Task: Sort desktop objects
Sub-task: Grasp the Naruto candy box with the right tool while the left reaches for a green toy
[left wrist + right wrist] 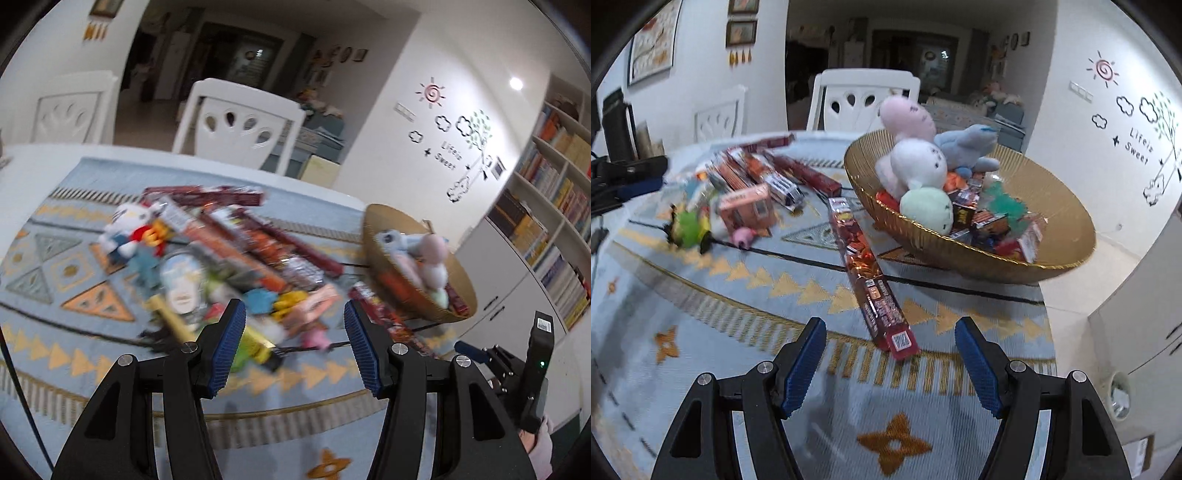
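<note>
A gold bowl [1056,206] on the right of the table holds plush toys [916,162] and small snack packs; it also shows in the left wrist view [380,236]. A pile of long snack boxes [236,243], small toys and a white plush doll [125,229] lies on the patterned cloth. A long red snack box [864,266] lies alone in front of the bowl. My left gripper [295,332] is open and empty, above the near edge of the pile. My right gripper [890,347] is open and empty, just short of the red box's near end.
White chairs [236,125] stand behind the table. A bookshelf [554,206] and white cabinets are to the right. The other gripper shows at the lower right of the left wrist view [524,376] and at the left edge of the right wrist view [624,177].
</note>
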Demonstrator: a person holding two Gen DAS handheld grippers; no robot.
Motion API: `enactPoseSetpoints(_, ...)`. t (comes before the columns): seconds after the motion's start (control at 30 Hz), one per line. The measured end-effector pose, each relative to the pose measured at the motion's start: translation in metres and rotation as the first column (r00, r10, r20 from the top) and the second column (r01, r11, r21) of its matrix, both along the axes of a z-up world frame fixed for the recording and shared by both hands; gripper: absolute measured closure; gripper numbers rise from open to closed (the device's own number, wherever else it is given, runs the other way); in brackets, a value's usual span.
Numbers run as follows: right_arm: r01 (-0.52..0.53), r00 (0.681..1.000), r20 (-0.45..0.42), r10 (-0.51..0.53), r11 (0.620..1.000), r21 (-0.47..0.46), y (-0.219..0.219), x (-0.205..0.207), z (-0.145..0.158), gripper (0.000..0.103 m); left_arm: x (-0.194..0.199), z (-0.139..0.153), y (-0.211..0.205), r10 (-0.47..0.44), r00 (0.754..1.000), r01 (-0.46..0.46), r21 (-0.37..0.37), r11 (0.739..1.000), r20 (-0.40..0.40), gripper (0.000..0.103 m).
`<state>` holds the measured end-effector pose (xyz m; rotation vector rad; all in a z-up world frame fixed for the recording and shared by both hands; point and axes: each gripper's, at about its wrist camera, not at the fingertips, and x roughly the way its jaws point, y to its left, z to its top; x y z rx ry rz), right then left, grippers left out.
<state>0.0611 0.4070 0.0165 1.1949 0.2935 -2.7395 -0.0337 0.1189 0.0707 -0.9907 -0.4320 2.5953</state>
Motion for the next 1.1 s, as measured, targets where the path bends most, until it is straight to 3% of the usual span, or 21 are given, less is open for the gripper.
enactPoseSetpoints(0.2, -0.025, 1.0, 0.017, 0.023, 0.996, 0.091, -0.008, -0.016, -0.016, 0.034, -0.01, -0.016, -0.029, 0.056, 0.997, -0.059, 0.064, 0.996, 0.046, 0.05)
enactPoseSetpoints(0.23, -0.027, 0.999, 0.027, 0.024, 0.994, 0.104, -0.009, -0.02, -0.018, 0.041, -0.009, -0.016, -0.032, 0.067, 0.997, -0.069, 0.059, 0.996, 0.046, 0.05)
enactPoseSetpoints(0.4, -0.03, 0.998, 0.048, 0.026, 0.996, 0.081, -0.009, -0.033, -0.02, 0.047, -0.01, -0.015, -0.052, 0.122, 0.991, -0.125, 0.068, 0.99, 0.048, 0.05)
enactPoseSetpoints(0.5, -0.055, 0.996, 0.072, 0.052, 0.998, 0.041, -0.012, -0.036, -0.02, 0.071, -0.012, -0.017, -0.063, 0.147, 0.987, -0.152, 0.084, 0.985, 0.066, 0.05)
enactPoseSetpoints(0.6, -0.076, 0.993, 0.094, 0.074, 0.997, 0.015, -0.022, -0.032, -0.017, 0.082, -0.014, -0.02, -0.069, 0.164, 0.983, -0.171, 0.088, 0.981, 0.082, 0.05)
enactPoseSetpoints(0.7, -0.112, 0.986, 0.116, 0.122, 0.99, -0.083, -0.03, -0.018, -0.013, 0.083, -0.015, -0.022, -0.071, 0.161, 0.983, -0.168, 0.089, 0.982, 0.087, 0.05)
enactPoseSetpoints(0.83, -0.179, 0.974, 0.121, 0.192, 0.977, -0.115, -0.047, 0.01, -0.006, 0.083, -0.016, -0.025, -0.069, 0.15, 0.984, -0.158, 0.076, 0.984, 0.097, 0.05)
enactPoseSetpoints(0.97, -0.201, 0.966, 0.151, 0.211, 0.976, -0.078, -0.063, 0.024, -0.008, 0.083, -0.017, -0.026, -0.07, 0.152, 0.982, -0.159, 0.067, 0.985, 0.108, 0.05)
enactPoseSetpoints(1.1, -0.183, 0.962, 0.194, 0.194, 0.98, -0.072, -0.066, 0.014, -0.018, 0.071, -0.019, -0.029, -0.076, 0.18, 0.976, -0.187, 0.044, 0.981, 0.126, 0.05)
